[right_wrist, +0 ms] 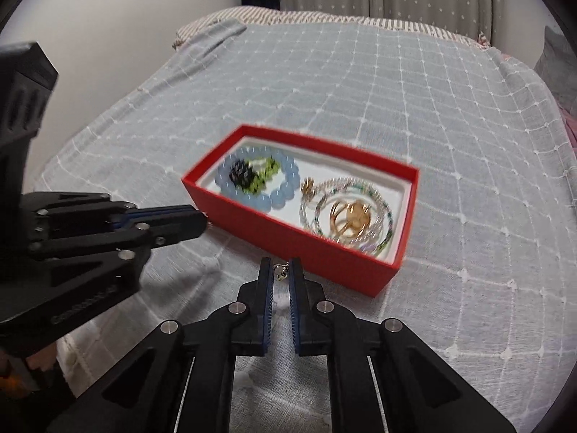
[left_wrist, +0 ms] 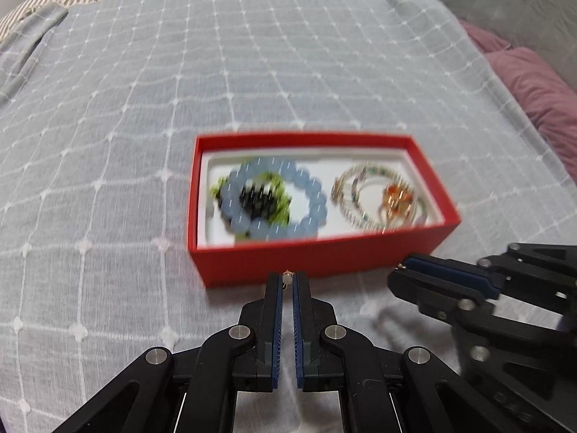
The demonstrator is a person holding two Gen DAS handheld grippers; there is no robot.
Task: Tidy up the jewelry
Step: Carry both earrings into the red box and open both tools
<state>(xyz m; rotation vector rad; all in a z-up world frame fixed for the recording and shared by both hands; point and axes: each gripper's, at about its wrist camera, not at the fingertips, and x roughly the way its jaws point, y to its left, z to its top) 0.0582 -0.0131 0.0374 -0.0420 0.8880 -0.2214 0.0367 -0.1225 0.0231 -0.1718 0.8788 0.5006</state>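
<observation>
Your red box (left_wrist: 317,263) sits on the checked bedspread (left_wrist: 144,108), light and stiff, holding a blue bead bracelet (left_wrist: 277,198) and gold rings (right_wrist: 348,218). Both tongs are clamped: the left gripper (left_wrist: 287,279) and right gripper (right_wrist: 280,270) each pinch a tiny, fragile earring (right_wrist: 280,272) at the tips.

The bedspread (left_wrist: 144,115) is pale blue-grey, crossed by a white grid with small white dots at the crossings. The jewelry box (left_wrist: 317,263) is bright red with a white liner (right_wrist: 364,169). Inside lie a light blue bead bracelet (left_wrist: 310,195), a lime green and black beaded piece (left_wrist: 263,198), a pearly multicoloured strand (right_wrist: 386,213) and gold rings (right_wrist: 348,220). Both grippers are black with blue pads (left_wrist: 277,324). The pillow (left_wrist: 533,83) is mauve.
</observation>
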